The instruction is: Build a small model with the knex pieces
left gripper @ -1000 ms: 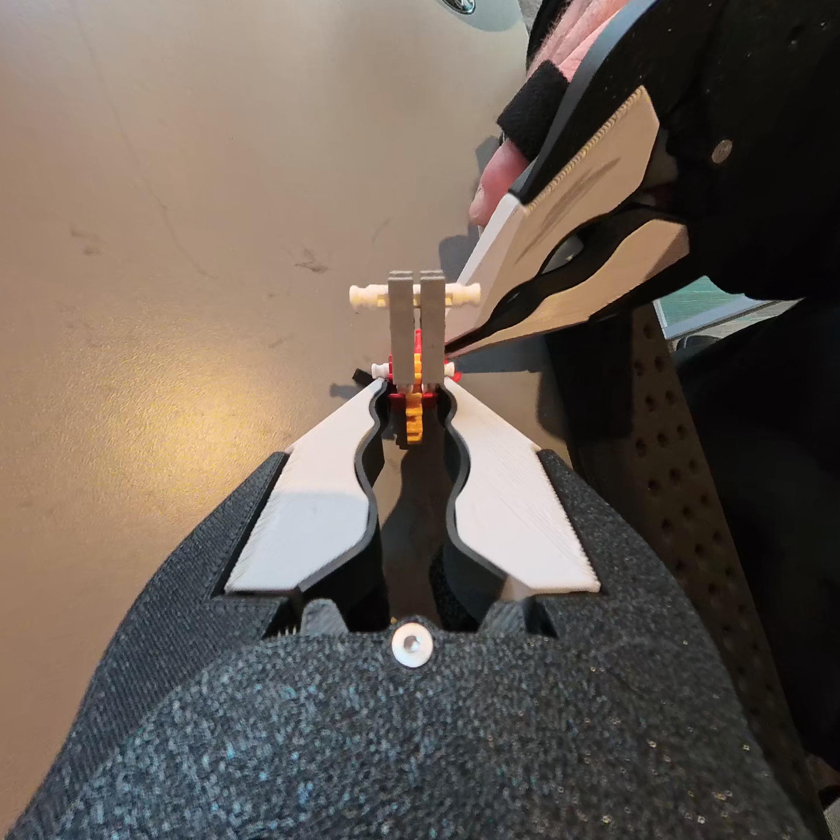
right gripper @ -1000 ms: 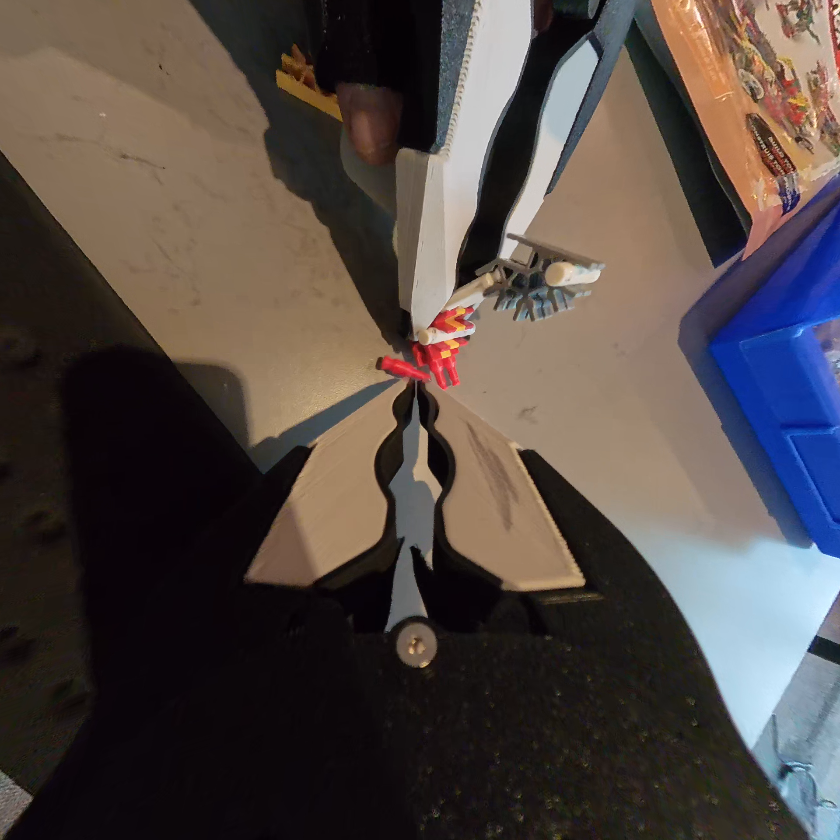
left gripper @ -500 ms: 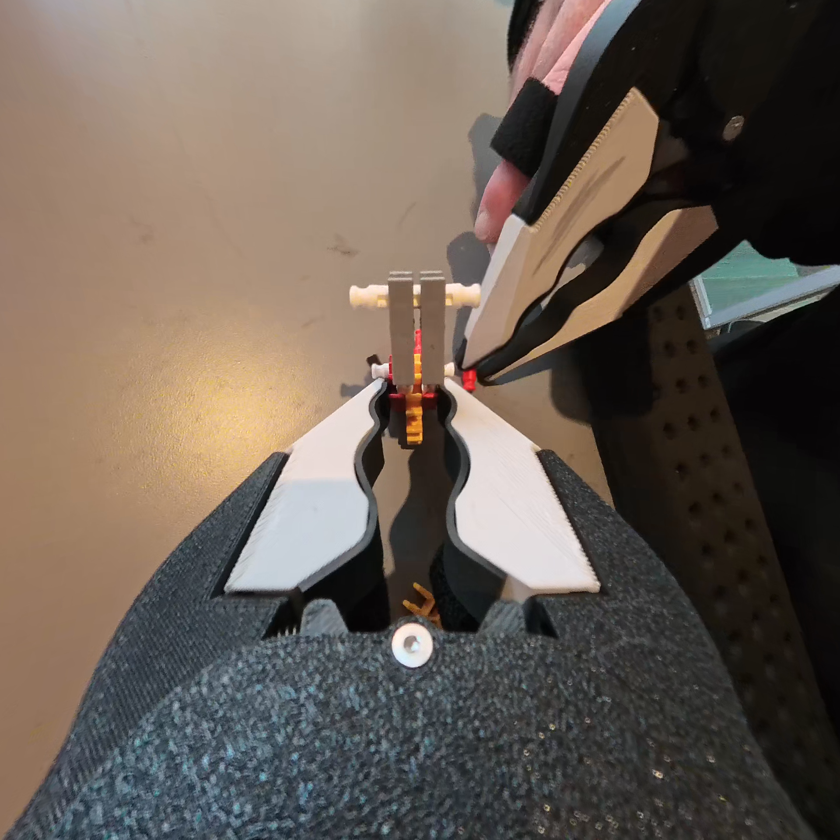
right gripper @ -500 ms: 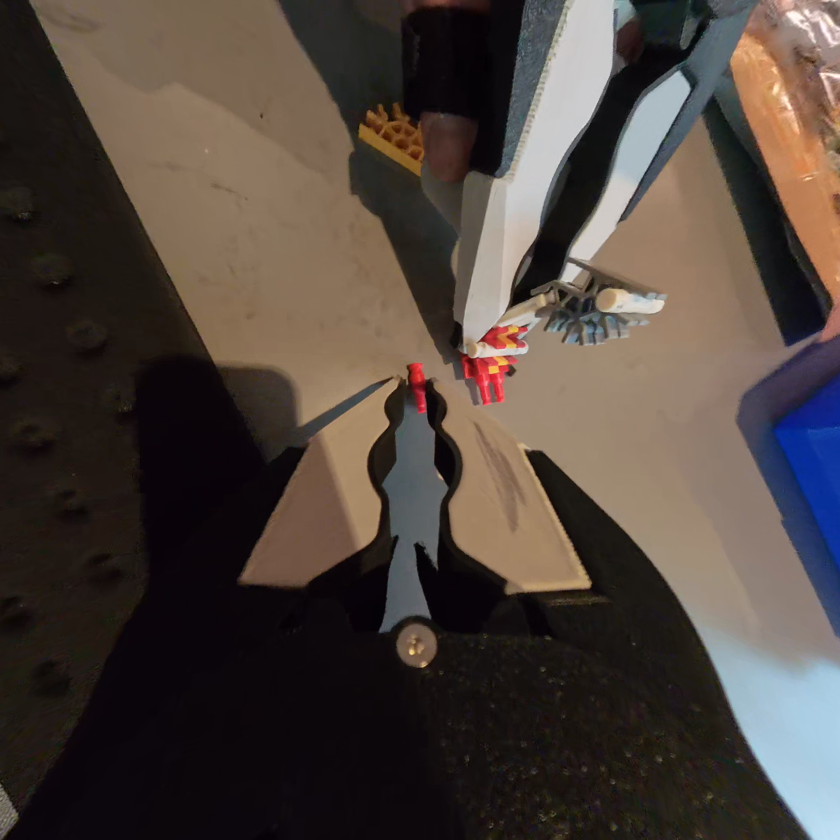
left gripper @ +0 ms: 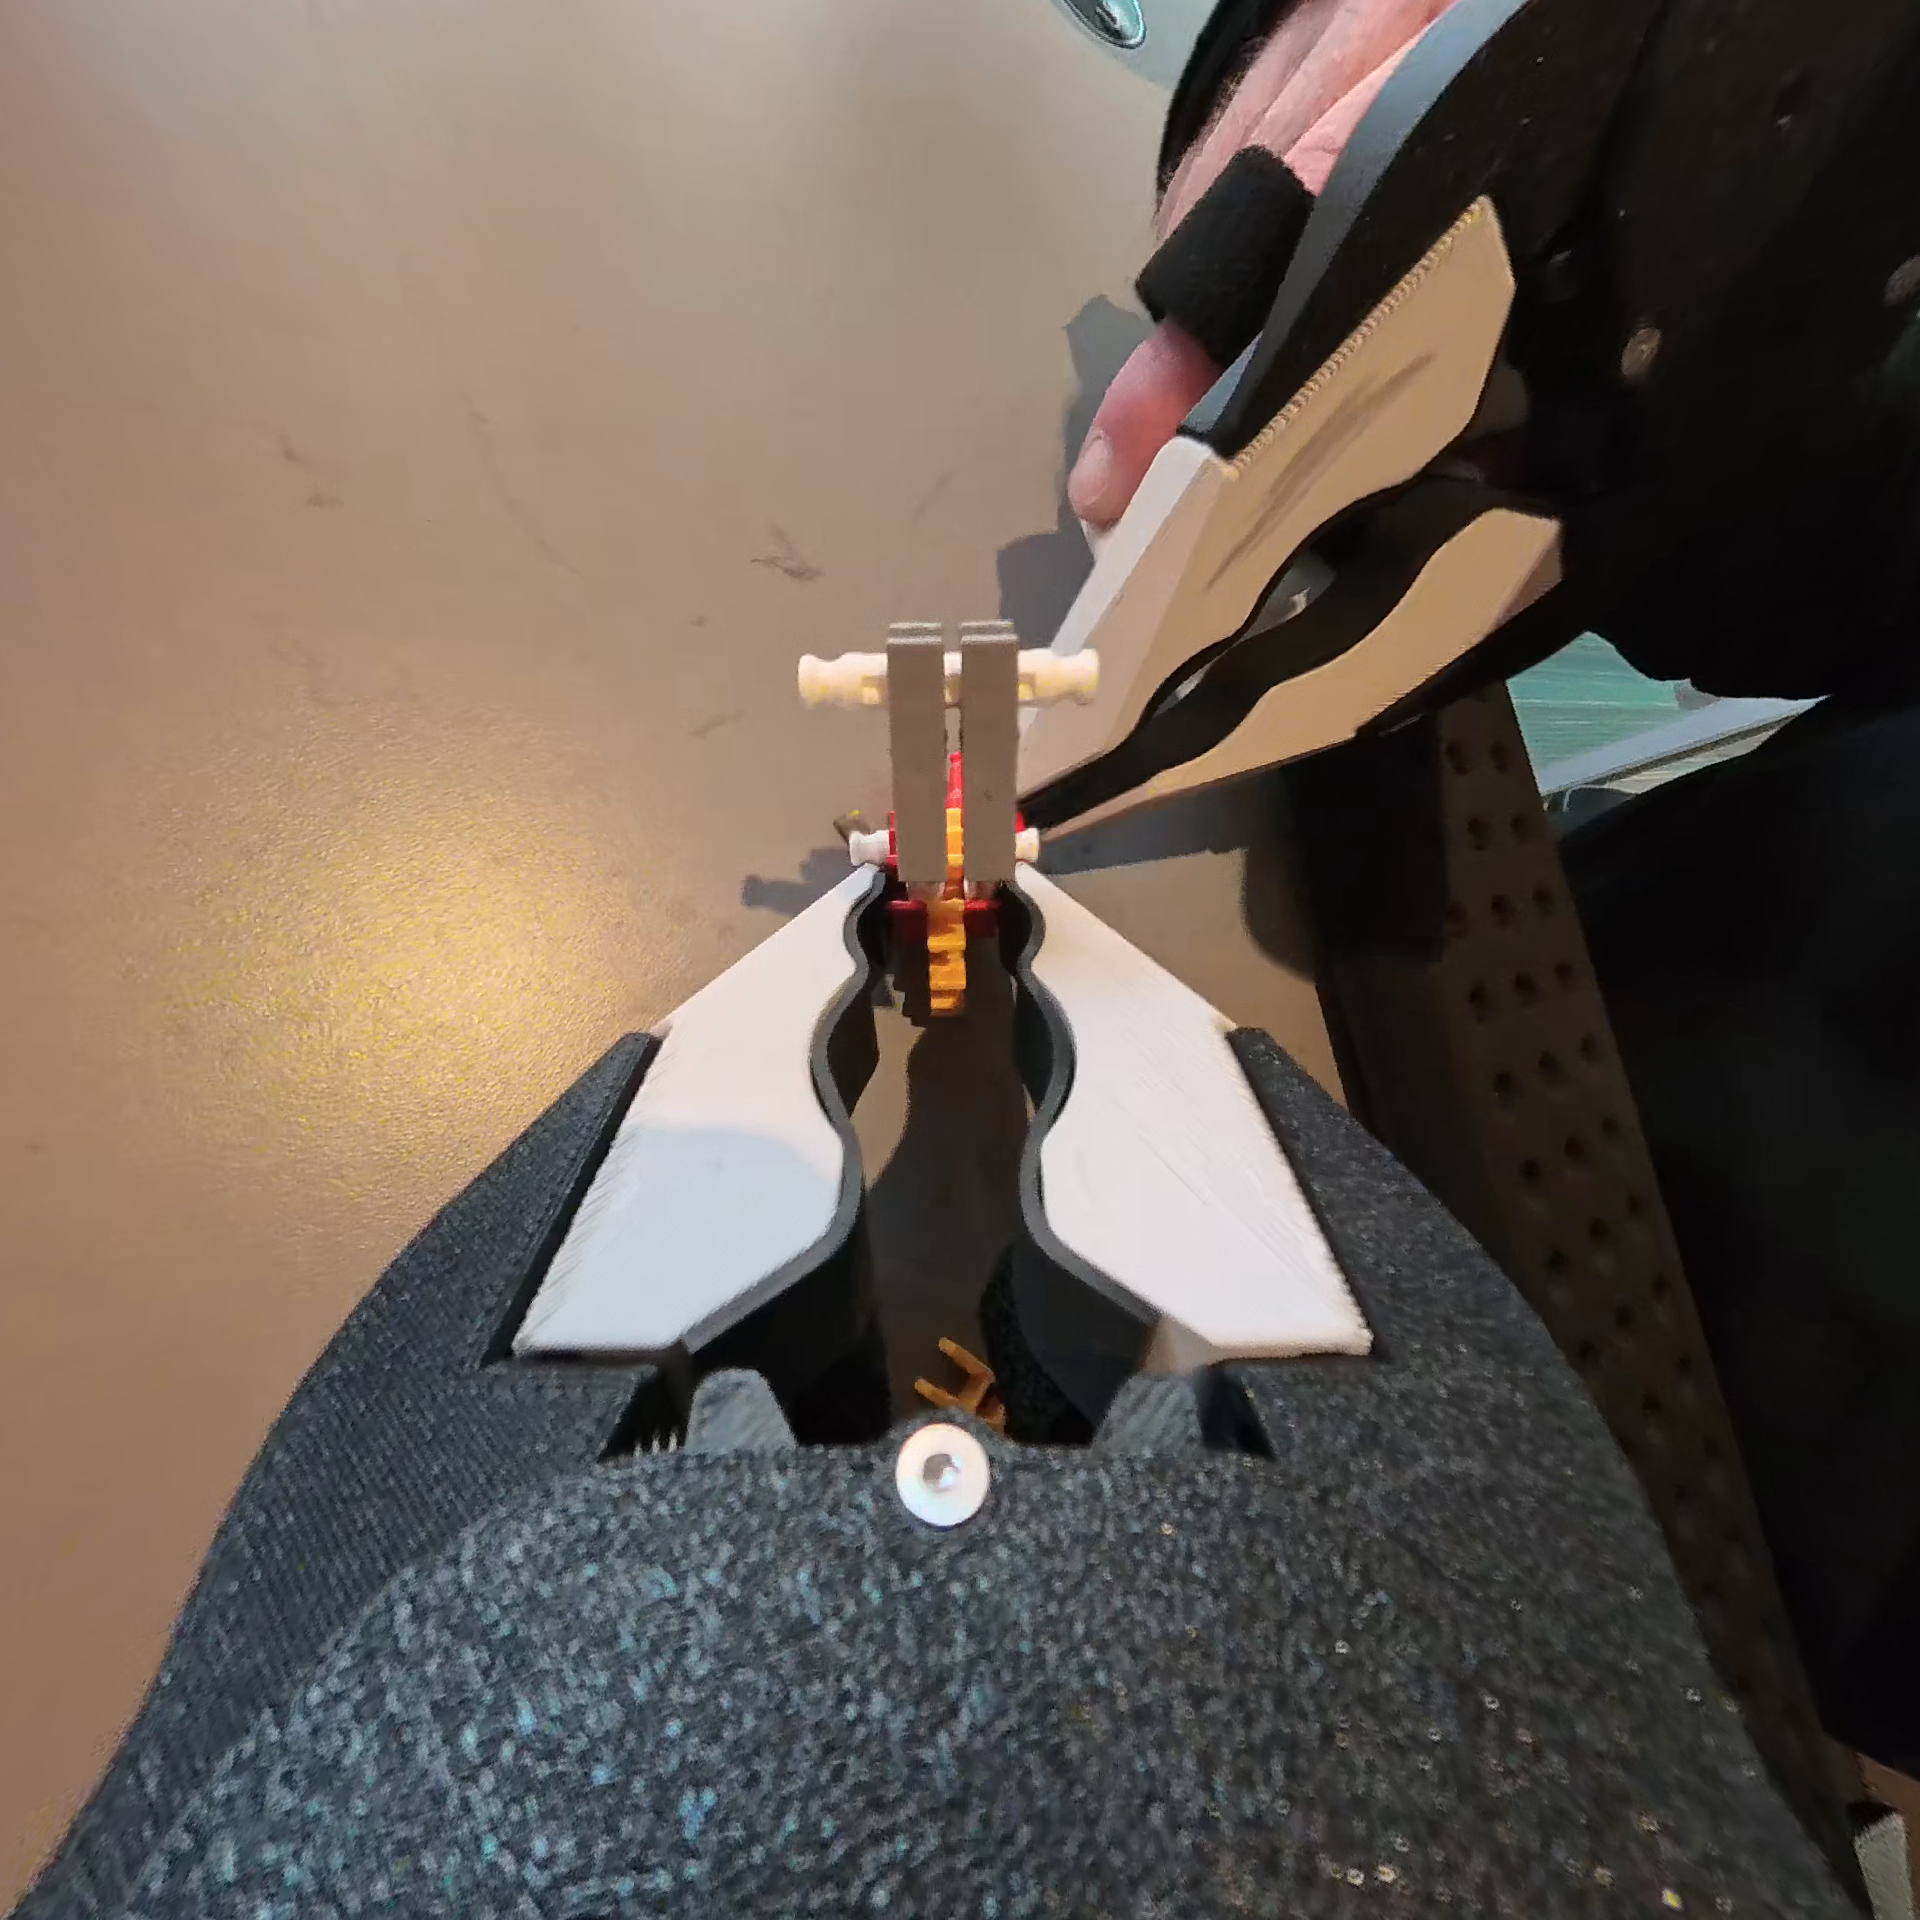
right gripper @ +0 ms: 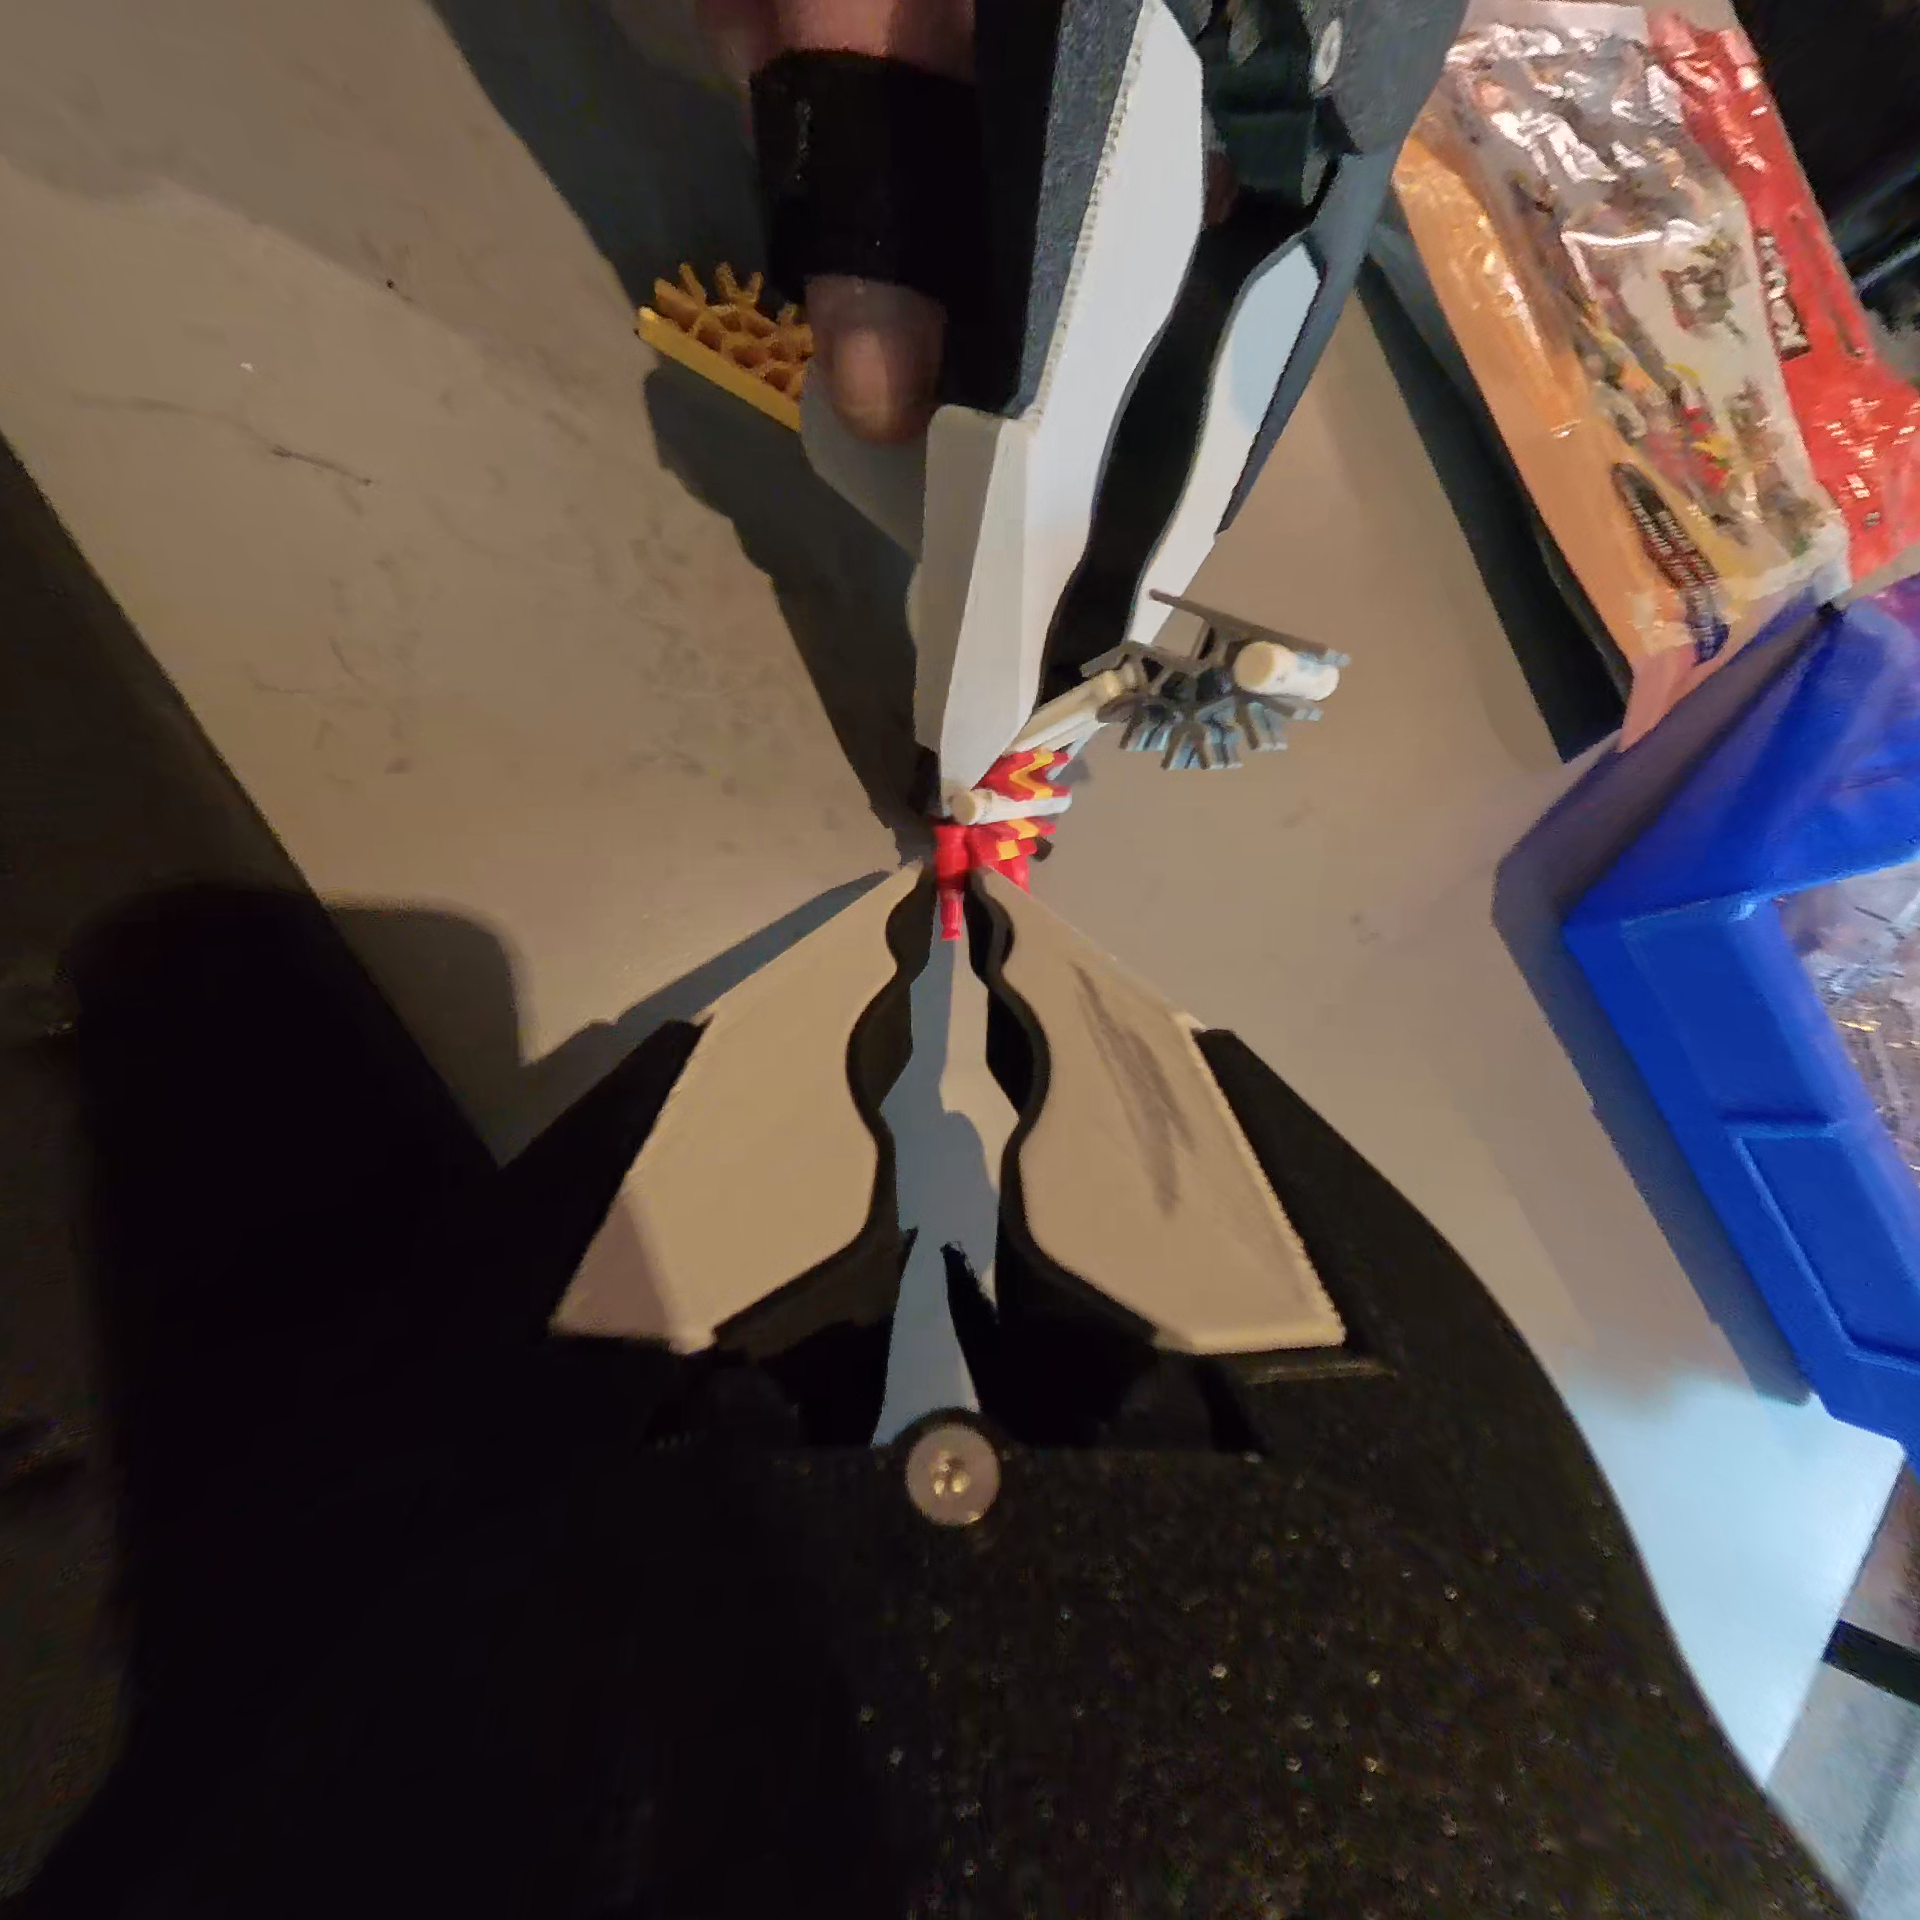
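Red pin [right gripper: 949,902] now back at toy assy [left gripper: 948,790].

two handheld grippers meet over one table [left gripper: 416,520]: the left gripper [left gripper: 943,883] and the right gripper [right gripper: 951,894]. between them, one small toy assembly [left gripper: 951,790] built of two grey connectors [left gripper: 951,727], two white rods [left gripper: 1060,675], one yellow connector [left gripper: 948,956] and red connectors, their number unclear. one loose red rod [right gripper: 949,904], one spare yellow connector [right gripper: 727,332], one blue bin [right gripper: 1714,987], one printed box [right gripper: 1662,312].
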`<state>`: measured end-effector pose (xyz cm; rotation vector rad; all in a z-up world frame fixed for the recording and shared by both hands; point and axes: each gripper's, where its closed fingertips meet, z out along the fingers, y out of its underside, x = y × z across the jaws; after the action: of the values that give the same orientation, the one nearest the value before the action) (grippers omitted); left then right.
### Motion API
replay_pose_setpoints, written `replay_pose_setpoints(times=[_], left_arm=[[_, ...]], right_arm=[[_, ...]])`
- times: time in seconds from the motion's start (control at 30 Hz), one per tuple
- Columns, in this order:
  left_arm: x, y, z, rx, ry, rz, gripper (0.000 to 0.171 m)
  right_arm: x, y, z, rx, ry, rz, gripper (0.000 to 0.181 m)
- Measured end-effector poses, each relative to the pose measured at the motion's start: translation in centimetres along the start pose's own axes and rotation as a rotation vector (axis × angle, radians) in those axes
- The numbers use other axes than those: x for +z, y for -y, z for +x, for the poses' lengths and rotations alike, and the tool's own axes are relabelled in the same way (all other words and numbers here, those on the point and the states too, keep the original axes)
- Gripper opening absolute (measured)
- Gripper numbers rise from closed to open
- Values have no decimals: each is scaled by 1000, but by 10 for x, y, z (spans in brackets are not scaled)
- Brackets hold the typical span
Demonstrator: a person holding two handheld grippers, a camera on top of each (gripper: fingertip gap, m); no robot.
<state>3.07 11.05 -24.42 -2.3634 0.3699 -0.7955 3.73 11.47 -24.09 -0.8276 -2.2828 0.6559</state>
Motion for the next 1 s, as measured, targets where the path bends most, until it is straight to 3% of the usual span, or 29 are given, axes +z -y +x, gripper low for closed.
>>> replay_pose_setpoints(times=[0.33, 0.63, 1.0], left_arm=[[0, 1, 0, -35, -13, 9, 18], [0, 3, -1, -139, -79, 14, 18], [-1, 5, -2, -229, -127, 25, 18]], right_arm=[[-1, -2, 3, -63, -26, -90, 4], [-2, -4, 2, -132, 111, -176, 4], [-2, -4, 9, -184, 122, -245, 4]])
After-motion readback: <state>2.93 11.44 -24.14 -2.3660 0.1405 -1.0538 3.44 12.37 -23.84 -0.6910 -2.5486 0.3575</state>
